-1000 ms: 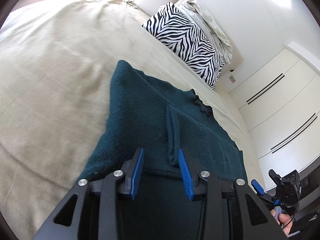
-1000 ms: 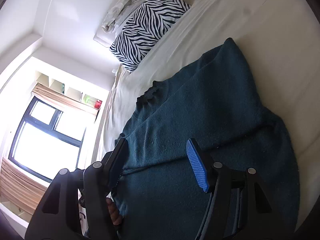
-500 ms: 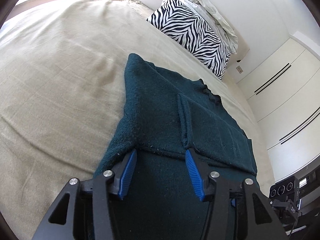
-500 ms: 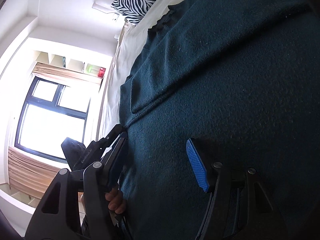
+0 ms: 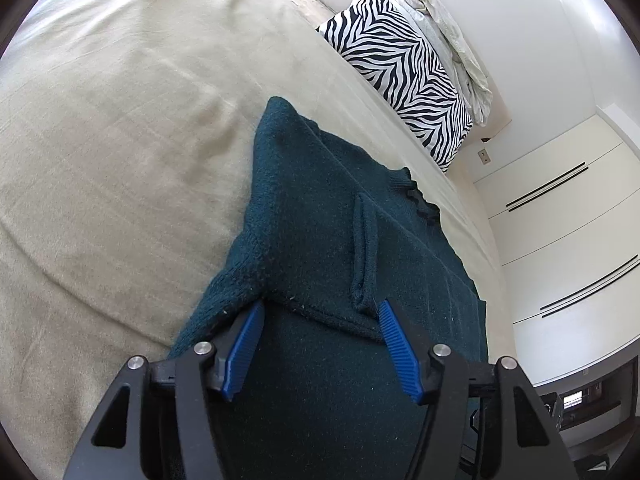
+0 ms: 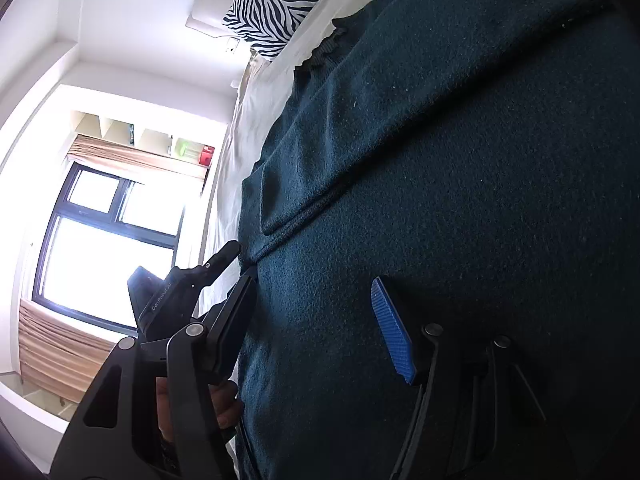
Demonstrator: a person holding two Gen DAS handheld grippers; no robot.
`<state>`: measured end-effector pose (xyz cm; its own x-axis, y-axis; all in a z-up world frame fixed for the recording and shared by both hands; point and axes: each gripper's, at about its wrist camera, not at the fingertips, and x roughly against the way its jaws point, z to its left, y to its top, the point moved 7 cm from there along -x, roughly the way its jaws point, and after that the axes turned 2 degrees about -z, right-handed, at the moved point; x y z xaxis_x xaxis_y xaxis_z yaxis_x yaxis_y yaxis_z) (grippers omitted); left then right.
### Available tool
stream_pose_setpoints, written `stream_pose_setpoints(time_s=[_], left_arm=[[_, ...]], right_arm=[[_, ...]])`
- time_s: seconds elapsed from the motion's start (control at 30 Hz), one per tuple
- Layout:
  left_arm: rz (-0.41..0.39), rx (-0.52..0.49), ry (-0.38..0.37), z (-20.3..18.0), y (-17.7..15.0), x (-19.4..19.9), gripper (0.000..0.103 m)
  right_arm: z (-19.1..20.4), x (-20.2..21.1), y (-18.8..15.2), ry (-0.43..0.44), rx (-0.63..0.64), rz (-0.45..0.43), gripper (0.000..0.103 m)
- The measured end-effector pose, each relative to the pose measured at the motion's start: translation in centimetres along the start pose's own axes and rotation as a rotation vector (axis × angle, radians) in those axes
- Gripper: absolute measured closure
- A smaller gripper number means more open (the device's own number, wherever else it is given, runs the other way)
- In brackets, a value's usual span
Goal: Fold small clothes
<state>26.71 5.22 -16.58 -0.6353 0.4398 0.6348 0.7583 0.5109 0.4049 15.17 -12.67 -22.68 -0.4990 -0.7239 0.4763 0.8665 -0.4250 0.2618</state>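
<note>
While the bed (image 5: 120,140) carries the dark green sweater (image 5: 320,220) lengthwise toward the pillow, its near hem lies right under both tools; your left tool (image 5: 320,344) and right tool (image 6: 316,320) gape released, the left nearest the folded sleeve edge

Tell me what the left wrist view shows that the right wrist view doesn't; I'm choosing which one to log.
Only the left wrist view shows the wide beige bedspread, the white wardrobe doors and the open left gripper at the sweater's hem. Only the right wrist view shows the window, the shelf above it and the open right gripper. Both show the dark teal sweater and the zebra-print pillow.
</note>
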Motion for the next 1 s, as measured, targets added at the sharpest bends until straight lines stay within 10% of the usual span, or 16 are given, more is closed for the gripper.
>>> stream_pose_setpoints(time_s=[0.23,0.47,0.6,0.83,1.0], left_arm=[[-0.129,0.109,-0.004,3.3,1.1,0.0,0.083],[-0.27,0.059,0.116,3.6,1.2,1.7,0.086],[-0.21,0.036,0.115,3.5,1.3,0.6,0.086],[-0.151,-0.046,0.101,0.6,-0.6,3.2,0.034],[-0.179,-0.143,0.115,-0.3,-2.0,3.9,0.031]], right_arm=[[0.1,0.4,0.2,0.022,-0.008,-0.019,0.044],[0.0,0.5,0.4,0.023,-0.013,-0.029,0.044],[0.1,0.7,0.5,0.01,-0.007,-0.027,0.044],[1.0,2.6,1.9,-0.005,0.026,-0.085,0.043],[1.3,5.8,6.9,0.007,0.032,-0.207,0.043]])
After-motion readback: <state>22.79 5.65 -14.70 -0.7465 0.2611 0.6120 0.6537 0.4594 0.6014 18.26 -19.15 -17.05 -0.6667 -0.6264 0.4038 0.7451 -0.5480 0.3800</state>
